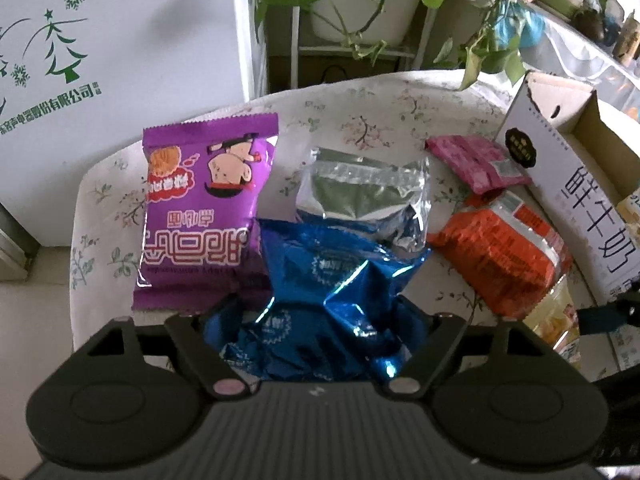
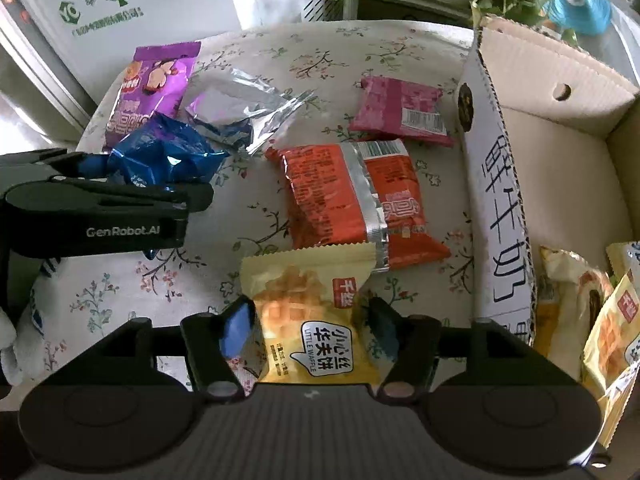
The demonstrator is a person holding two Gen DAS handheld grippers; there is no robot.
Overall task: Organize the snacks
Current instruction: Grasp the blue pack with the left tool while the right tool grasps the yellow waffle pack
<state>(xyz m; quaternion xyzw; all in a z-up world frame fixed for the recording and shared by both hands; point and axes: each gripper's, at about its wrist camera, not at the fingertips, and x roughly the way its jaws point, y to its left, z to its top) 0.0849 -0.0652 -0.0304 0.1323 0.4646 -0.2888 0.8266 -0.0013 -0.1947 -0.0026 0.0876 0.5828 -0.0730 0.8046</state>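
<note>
Two grippers each hold a snack: the right gripper (image 2: 310, 330) pinches a waffle pack (image 2: 310, 320) at the table's (image 2: 260, 48) near edge, just beside the box (image 2: 560, 152); the left gripper (image 1: 320, 320) is clamped on a blue bag (image 1: 332, 300). Farther back lie orange (image 2: 352, 200), silver (image 2: 240, 108), pink (image 2: 400, 112) and purple (image 2: 152, 80) packs. Likely next, the waffle goes right into the box, joining similar packs there.
</note>
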